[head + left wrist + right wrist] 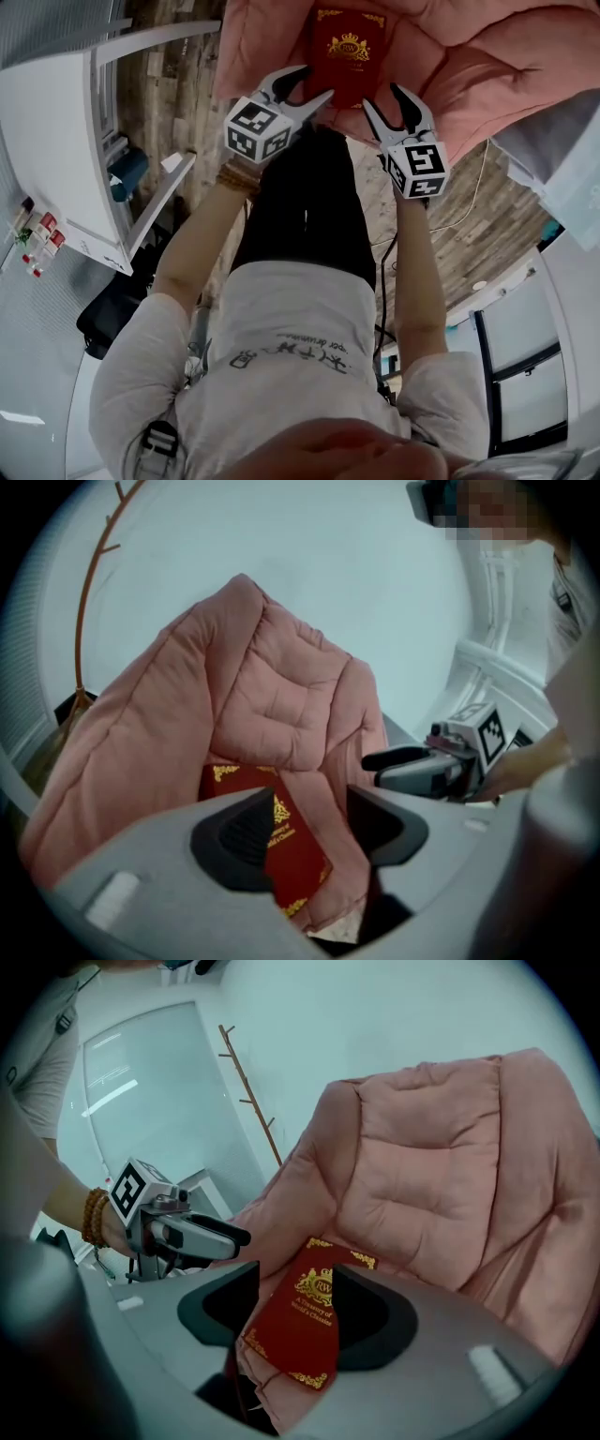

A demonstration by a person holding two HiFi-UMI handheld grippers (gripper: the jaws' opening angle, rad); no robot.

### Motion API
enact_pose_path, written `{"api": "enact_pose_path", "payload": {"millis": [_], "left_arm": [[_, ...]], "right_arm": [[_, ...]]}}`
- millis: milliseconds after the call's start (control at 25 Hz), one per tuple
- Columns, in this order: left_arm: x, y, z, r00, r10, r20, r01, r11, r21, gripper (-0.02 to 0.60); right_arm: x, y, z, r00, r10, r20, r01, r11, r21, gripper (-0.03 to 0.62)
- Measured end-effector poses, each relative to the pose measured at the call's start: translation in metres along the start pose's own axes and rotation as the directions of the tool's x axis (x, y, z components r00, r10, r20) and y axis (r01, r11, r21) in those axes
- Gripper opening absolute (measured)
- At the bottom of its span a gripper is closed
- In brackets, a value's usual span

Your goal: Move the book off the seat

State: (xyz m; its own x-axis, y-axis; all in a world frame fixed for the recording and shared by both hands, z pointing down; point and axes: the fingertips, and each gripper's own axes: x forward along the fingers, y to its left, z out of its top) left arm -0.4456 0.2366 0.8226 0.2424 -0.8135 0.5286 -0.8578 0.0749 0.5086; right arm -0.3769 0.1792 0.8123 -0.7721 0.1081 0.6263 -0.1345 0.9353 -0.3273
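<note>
Two claws are flanking a red, gilt-trimmed book (347, 52) that is lying face up on the pink quilted seat (487, 70) of a padded chair, with its lower edge pointing toward the person. The left claw (314, 82) is standing with its jaws partly apart and is gripping nothing. The right claw (384, 97) is doing the same on the book's other side. In each gripper view the cover is showing through the gap between the jaws, yet no pad is pressing on it.

Judging by the layout, the step in hand is the approach to a grasp. Doing it well is probably coming down to three things:

- **Getting under the book:** one jaw is needing to slide beneath the near edge, so pressing lightly into the soft cushion there is likely helping.
- **Keeping the cushion out:** the quilted fabric is bulging close around the cover, and a bite that is catching cloth is risking dragging the cushion along.
- **Gripping deep enough:** the cover is looking hard and smooth, so a bite well past the gilt border is seeming safer than a pinch at a corner.

With both claws so near, taking opposite edges is looking sensible, as is lifting the book straight clear of the padding before carrying it aside.
</note>
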Motion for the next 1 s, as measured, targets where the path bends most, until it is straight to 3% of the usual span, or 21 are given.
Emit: {"api": "enact_pose_path", "payload": {"millis": [520,1000], "left_arm": [[0.065,0.069,-0.093,0.992,0.053,-0.113,-0.063,0.994,-0.087,0.313],[0.093,0.094,-0.135,0.980,0.079,-0.181,-0.096,0.992,-0.086,0.388]], "right_arm": [[0.087,-0.048,-0.113,0.995,-0.020,-0.095,0.034,0.988,0.151,0.323],[0.132,-0.071,-0.159,0.989,0.004,-0.148,0.025,0.980,0.197,0.404]]}}
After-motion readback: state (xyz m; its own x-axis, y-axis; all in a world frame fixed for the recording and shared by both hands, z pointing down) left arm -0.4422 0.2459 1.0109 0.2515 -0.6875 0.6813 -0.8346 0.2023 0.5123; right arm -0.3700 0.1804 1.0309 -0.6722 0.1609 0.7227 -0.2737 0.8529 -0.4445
